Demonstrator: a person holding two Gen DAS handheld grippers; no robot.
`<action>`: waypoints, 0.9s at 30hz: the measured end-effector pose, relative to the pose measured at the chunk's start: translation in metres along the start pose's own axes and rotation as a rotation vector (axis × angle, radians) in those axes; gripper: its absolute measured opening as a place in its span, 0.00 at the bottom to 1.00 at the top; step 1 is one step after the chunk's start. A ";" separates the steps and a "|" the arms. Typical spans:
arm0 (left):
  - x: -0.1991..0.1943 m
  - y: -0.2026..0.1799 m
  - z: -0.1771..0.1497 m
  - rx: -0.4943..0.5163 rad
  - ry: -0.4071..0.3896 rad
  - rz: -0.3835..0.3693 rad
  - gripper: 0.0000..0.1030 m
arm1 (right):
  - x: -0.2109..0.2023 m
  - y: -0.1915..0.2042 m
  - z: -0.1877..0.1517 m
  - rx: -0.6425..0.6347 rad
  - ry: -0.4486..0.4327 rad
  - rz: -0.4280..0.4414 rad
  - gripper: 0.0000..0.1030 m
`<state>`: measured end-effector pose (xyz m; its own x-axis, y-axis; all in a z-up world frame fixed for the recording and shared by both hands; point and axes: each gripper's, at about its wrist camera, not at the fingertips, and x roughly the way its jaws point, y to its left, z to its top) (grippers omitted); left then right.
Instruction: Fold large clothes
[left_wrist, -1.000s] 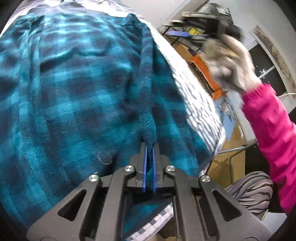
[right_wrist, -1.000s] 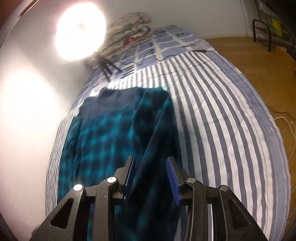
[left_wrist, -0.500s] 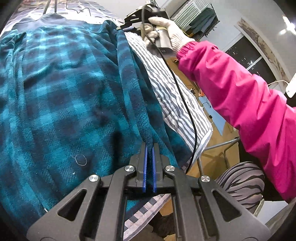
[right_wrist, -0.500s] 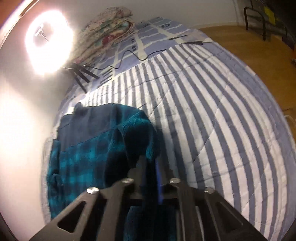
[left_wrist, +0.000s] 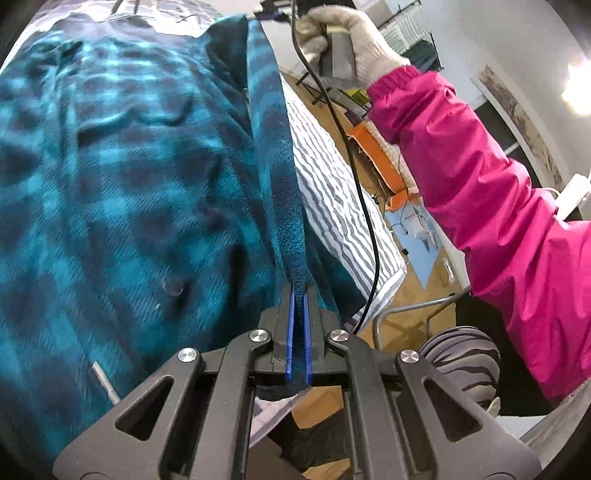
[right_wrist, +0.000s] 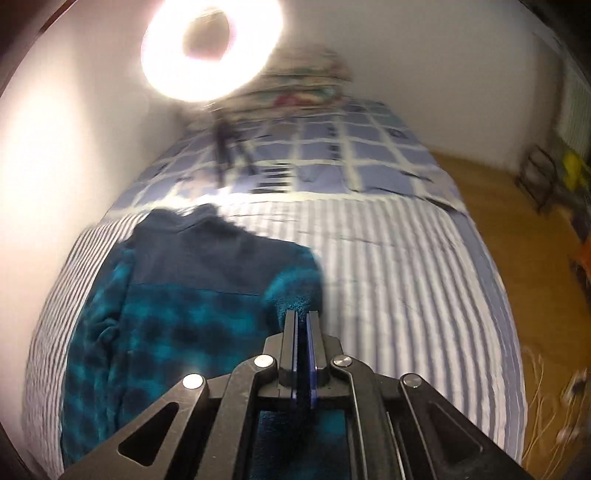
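My left gripper (left_wrist: 298, 295) pinches the teal plaid fleece (left_wrist: 122, 177) edge; it lies on the striped bed (right_wrist: 406, 288). My right gripper (right_wrist: 303, 317) clamps another fold. A ring light (right_wrist: 212, 48) glares ahead.

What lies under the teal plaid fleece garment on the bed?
The grey-and-white striped bed cover shows around the teal plaid fleece garment; whatever lies directly beneath the fleece is covered.
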<state>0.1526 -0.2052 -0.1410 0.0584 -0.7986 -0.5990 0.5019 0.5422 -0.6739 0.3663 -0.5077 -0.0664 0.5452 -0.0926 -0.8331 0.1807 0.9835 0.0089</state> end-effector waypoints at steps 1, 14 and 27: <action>-0.001 0.002 -0.001 -0.008 -0.002 -0.001 0.01 | 0.006 0.015 0.003 -0.042 0.002 -0.007 0.01; 0.027 0.039 -0.012 -0.133 0.074 0.009 0.01 | 0.126 0.093 -0.024 -0.153 0.206 0.076 0.09; 0.009 0.038 -0.014 -0.134 0.072 0.055 0.02 | -0.083 -0.009 -0.088 0.026 0.077 0.245 0.28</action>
<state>0.1603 -0.1883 -0.1778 0.0183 -0.7486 -0.6628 0.3799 0.6184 -0.6880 0.2475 -0.4951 -0.0454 0.5117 0.1615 -0.8438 0.0720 0.9707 0.2294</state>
